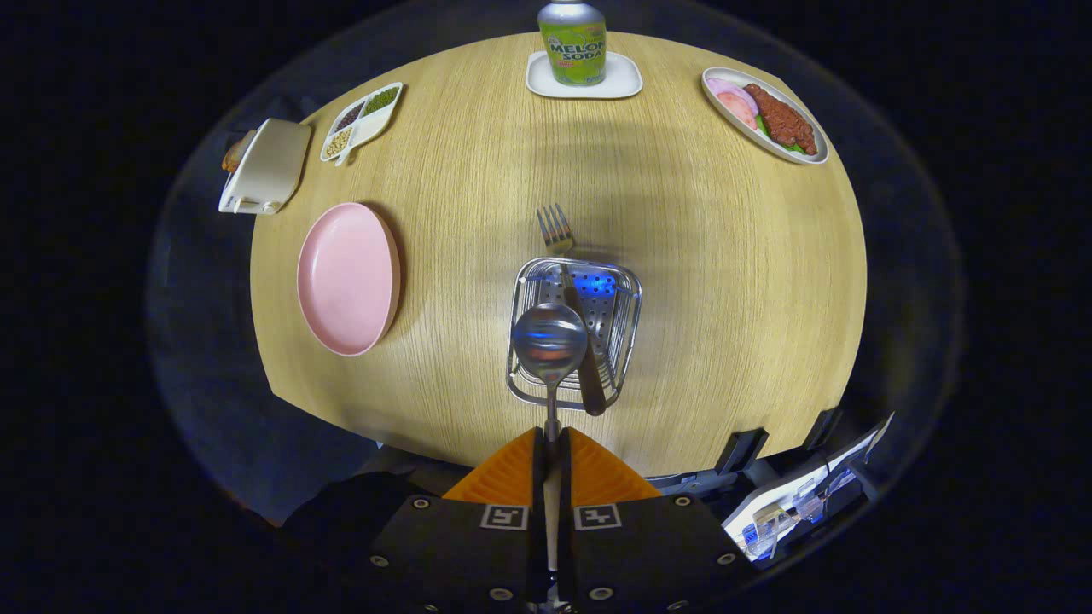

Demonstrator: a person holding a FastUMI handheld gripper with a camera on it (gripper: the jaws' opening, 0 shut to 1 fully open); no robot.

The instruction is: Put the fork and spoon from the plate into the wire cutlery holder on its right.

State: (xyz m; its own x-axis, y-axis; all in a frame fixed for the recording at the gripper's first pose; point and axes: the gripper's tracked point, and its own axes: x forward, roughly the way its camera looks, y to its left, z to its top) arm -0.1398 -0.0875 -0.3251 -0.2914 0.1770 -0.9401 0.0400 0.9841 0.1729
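Fingers (pixel 551 452) clamped on spoon (pixel 549 345) handle, bowl poised over wire cutlery holder (pixel 627 294), fork (pixel 570 290) resting inside it

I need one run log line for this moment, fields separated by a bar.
claw: shut on spoon | spoon: held above wire cutlery holder | fork: already lying in holder | pink plate: empty

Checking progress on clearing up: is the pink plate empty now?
Empty. The pink plate shows bare; the fork lies in the wire cutlery holder, and the tool is shut on the spoon above it.
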